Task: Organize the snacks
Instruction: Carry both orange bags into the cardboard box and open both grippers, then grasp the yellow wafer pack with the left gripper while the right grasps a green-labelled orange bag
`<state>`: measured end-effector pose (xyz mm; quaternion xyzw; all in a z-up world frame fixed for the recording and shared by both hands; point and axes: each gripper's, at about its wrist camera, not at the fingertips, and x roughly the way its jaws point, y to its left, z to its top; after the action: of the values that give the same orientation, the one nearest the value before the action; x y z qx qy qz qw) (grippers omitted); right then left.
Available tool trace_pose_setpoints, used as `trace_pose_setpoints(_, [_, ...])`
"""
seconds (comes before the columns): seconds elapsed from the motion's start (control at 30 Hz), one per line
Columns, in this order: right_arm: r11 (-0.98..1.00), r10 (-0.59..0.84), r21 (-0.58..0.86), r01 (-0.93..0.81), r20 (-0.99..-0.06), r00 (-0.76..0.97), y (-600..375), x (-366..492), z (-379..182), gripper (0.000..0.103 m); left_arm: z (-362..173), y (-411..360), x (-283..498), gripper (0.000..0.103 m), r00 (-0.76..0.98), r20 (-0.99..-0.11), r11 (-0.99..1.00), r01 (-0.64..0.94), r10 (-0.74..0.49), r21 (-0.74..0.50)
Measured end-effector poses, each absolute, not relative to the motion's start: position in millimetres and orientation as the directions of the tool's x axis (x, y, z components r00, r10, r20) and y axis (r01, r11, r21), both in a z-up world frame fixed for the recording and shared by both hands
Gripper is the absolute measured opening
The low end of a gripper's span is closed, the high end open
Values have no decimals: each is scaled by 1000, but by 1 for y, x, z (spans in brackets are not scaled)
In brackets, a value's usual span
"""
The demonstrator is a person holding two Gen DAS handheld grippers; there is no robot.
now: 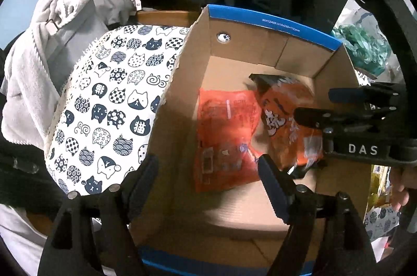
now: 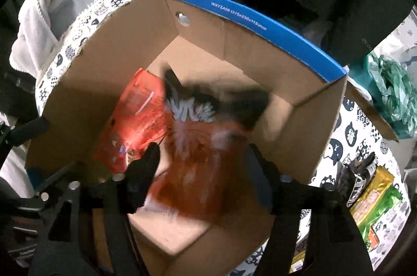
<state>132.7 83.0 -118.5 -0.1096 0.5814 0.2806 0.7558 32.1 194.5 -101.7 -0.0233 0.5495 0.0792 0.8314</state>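
- A cardboard box [image 1: 263, 208] with a blue-taped rim stands open on a tablecloth [image 1: 109, 104] printed with cat faces
- A flat red snack packet [image 1: 224, 138] lies on the box floor, toward its left wall
- An orange and black snack bag [image 1: 289, 125] sits just to the right of the red packet, overlapping its edge; in the right wrist view this bag [image 2: 198, 145] is blurred
- The right gripper [image 1: 312, 106] reaches into the box from the right, its fingers spread apart; whether they touch the orange bag cannot be told
- The left gripper [image 1: 206, 187] hovers over the near end of the box, jaws wide apart, holding nothing
- More snack packets [image 2: 372, 200], gold and green, lie on the tablecloth outside the box, to its right
- A grey towel [image 1: 39, 62] is heaped beyond the table's left edge, and a green plastic bag [image 1: 365, 46] sits at the far right
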Motion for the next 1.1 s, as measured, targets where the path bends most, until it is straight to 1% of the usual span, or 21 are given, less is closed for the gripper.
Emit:
trace_pose_setpoints(0.17, [814, 315, 159, -558, -929, 195, 74, 130, -105, 74, -97, 190, 34, 80, 394, -914, 986, -161, 94, 32])
trace_pose_setpoints(0.33, [820, 346, 161, -549, -904, 251, 48, 121, -73, 76, -87, 176, 37, 80, 421, -905, 989, -151, 68, 5])
trace_pose_setpoints(0.37, [828, 345, 155, -540, -898, 272, 38, 118, -64, 78, -85, 171, 38, 80, 427, -903, 990, -140, 52, -10])
trace_pose_setpoints(0.47, [851, 344, 157, -501, -887, 308, 14, 111, -49, 80, -79, 153, 40, 80, 441, -898, 994, -104, 16, -33])
trace_pose_setpoints(0.63, [889, 335, 169, -426, -874, 351, -36, 103, -33, 80, -69, 119, 42, 80, 454, -891, 999, -23, -30, -45])
trace_pose_setpoints(0.83, [922, 274, 120, -368, -873, 404, -90, 93, -28, 80, -60, 79, 44, 80, 463, -884, 998, 54, -62, -42])
trace_pose_setpoints(1.1, [953, 239, 128, -275, -875, 421, -159, 77, -31, 80, -60, 37, 45, 80, 446, -888, 991, 116, -113, -68])
